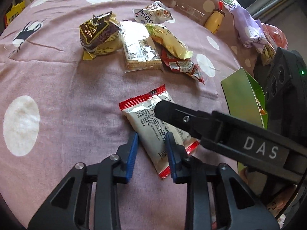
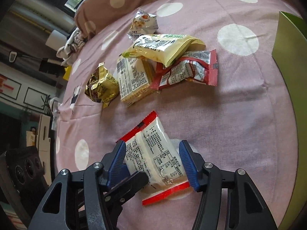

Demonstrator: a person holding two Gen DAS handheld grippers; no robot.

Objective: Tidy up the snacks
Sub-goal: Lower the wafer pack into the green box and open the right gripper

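A white snack packet with red ends (image 2: 153, 153) is seen lying flat on the pink dotted bedspread (image 1: 67, 99), between the spread blue pads of both grippers. The right gripper (image 2: 156, 163) is held apart around the packet's near half, its pads just beside the packet's long edges; whether they touch cannot be told. The left gripper (image 1: 152, 153) is also held apart, one pad to the left of the packet and the other lying over its near red end. Further ahead of both grippers, a loose pile is formed by a gold and brown packet (image 1: 97, 35), a clear-wrapped cracker stack (image 1: 140, 48), a yellow packet (image 1: 168, 40), a red packet (image 1: 182, 66) and a white crumpled packet (image 1: 153, 13). A green carton (image 1: 243, 97) is seen to the right of the left gripper.
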